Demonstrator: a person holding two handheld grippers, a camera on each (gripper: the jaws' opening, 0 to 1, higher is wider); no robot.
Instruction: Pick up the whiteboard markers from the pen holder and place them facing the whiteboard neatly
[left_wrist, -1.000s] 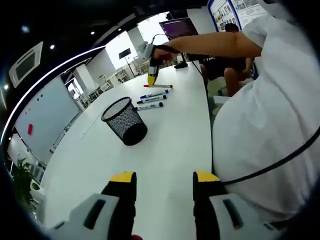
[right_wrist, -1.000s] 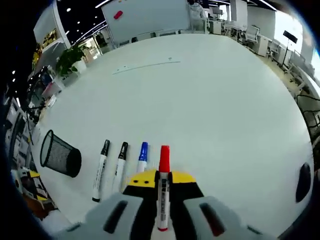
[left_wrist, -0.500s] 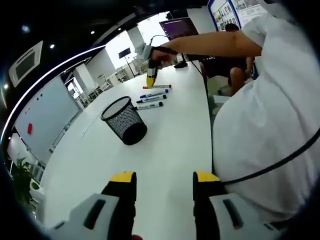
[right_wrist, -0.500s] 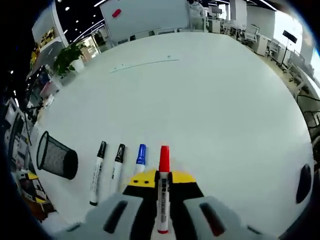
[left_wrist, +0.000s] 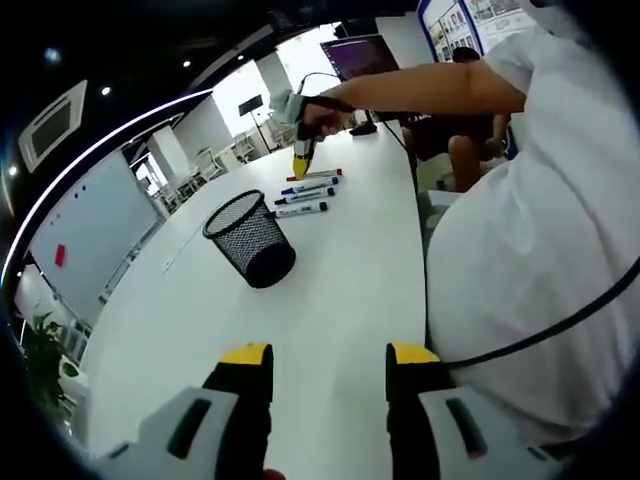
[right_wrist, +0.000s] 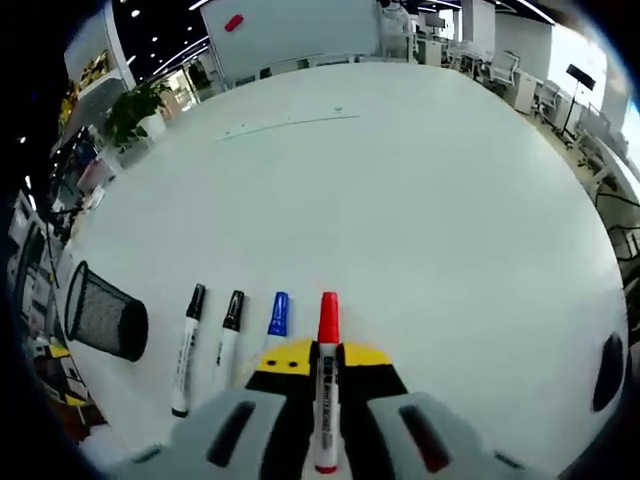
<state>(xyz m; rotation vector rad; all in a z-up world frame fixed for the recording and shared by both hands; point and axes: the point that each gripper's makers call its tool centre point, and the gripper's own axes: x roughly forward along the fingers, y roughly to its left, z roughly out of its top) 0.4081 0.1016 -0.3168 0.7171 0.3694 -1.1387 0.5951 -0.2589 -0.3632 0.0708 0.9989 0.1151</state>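
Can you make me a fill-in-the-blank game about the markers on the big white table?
1. The right gripper holds a marker with a ____ cap.
2. The number of markers lying on the table beside the held one is ____.
3. The marker lying closest to the held one has a ____ cap.
4. The mesh pen holder stands ____ on the table.

Missing words: red; three; blue; upright

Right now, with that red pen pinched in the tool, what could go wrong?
1. The right gripper holds the red marker close beside the blue marker; lowering it could nudge the row of three on the table.
2. If it is released tilted, the red marker may roll or lie crooked, not pointing at the whiteboard.
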